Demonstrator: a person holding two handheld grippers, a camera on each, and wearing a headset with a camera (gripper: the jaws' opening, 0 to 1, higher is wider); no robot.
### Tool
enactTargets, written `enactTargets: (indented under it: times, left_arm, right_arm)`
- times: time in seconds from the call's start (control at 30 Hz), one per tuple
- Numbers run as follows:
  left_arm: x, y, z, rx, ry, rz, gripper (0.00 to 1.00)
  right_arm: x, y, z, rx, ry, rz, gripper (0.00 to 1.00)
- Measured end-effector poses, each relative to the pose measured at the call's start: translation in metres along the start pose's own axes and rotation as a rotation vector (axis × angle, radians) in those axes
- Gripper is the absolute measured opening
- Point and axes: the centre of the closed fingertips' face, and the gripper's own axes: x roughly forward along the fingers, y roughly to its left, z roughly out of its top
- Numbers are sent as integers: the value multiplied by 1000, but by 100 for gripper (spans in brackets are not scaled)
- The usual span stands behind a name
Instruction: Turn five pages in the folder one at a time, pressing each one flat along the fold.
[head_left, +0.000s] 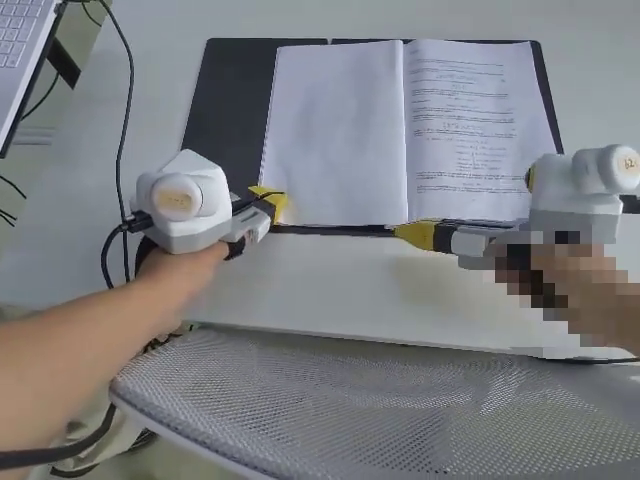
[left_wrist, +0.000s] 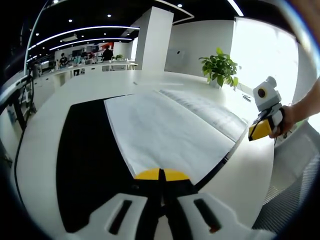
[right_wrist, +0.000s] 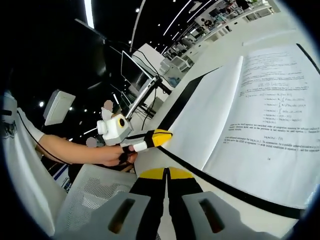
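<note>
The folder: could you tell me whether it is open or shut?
Open: the folder lies spread flat on the bench, showing a blank page beside a printed page.

Folder (head_left: 228, 100) at desk (head_left: 350, 285) centre; laptop (head_left: 20, 45) at its far left corner; chair (head_left: 400, 410) before its near edge.

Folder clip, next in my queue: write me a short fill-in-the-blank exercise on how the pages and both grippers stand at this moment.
1. The folder lies ____ on the table.
2. Its left-hand page is ____, while the right-hand page carries print.
3. The left gripper and the right gripper both have their jaws ____.
4. In the head view, the left gripper's tip sits by the bottom ____ corner of the left-hand page.

Missing words: open; blank; shut; left.
</note>
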Motion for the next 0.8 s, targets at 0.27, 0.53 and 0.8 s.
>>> enactTargets:
  times: [0.27, 0.53, 0.8]
  left_arm:
    - [-1, 0, 1, -7, 19, 0, 0]
    - [-9, -3, 5, -34, 25, 4, 7]
    - [-32, -8, 20, -71, 7, -2, 13]
  right_arm:
    - [-30, -13, 7, 7, -70, -83, 4]
    - [-64, -22, 10, 0, -119, -165, 11]
    - [-87, -17, 21, -44, -161, -225, 25]
